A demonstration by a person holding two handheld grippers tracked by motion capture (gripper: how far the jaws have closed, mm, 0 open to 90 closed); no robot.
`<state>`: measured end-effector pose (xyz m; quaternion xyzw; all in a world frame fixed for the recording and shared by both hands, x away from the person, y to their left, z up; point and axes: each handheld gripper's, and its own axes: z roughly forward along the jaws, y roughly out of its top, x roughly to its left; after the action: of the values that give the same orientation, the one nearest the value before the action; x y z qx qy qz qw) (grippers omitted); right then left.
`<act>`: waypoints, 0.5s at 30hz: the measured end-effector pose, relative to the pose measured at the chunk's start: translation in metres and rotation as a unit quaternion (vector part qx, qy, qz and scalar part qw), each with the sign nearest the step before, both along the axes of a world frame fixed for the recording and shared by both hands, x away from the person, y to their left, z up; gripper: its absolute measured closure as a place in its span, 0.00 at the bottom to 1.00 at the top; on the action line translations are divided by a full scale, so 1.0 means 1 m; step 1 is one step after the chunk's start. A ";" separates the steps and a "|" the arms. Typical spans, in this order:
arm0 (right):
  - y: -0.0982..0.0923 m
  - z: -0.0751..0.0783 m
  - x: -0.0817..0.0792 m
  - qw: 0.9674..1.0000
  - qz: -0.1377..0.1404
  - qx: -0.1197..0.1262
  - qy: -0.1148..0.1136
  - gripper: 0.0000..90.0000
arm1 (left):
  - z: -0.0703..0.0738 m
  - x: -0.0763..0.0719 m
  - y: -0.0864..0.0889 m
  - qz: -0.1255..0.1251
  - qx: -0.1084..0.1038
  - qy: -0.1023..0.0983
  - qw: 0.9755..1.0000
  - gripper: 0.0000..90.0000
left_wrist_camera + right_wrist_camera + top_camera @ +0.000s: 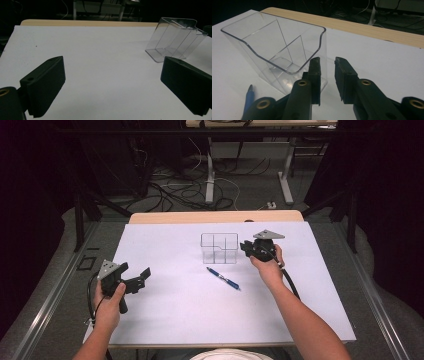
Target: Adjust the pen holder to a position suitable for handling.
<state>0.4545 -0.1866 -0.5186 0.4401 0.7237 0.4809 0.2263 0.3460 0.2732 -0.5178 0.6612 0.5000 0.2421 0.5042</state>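
Observation:
A clear plastic organiser (219, 248) with inner dividers stands upright on the white sheet (175, 320), a little past the middle. A blue pen (223, 278) lies just in front of it. My right gripper (245, 246) sits at the organiser's right side. In the right gripper view its jaws (327, 61) stand a little apart with nothing between them, beside the organiser's (274, 47) near corner, and the pen tip (249, 97) shows at lower left. My left gripper (135, 270) hovers at the sheet's left, wide open (112, 65) and empty, facing the organiser (175, 40).
The white sheet covers a wooden table whose bare edge (215, 216) shows at the back. Beyond it are desk legs (210, 180) and loose cables on the floor. Dark curtains flank both sides.

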 end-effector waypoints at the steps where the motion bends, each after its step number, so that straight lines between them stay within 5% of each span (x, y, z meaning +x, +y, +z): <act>1: 0.000 0.000 0.000 1.000 0.000 0.000 0.000 0.79 | 0.000 0.000 0.000 0.000 0.000 0.000 1.000 0.06; 15: -0.006 0.029 -0.024 1.000 0.019 -0.013 -0.015 0.54 | 0.000 0.001 -0.003 -0.001 -0.016 0.007 1.000 0.06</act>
<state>0.4302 -0.1929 -0.4893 0.4158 0.7346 0.4826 0.2335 0.3466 0.2705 -0.5173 0.6552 0.5070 0.2285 0.5114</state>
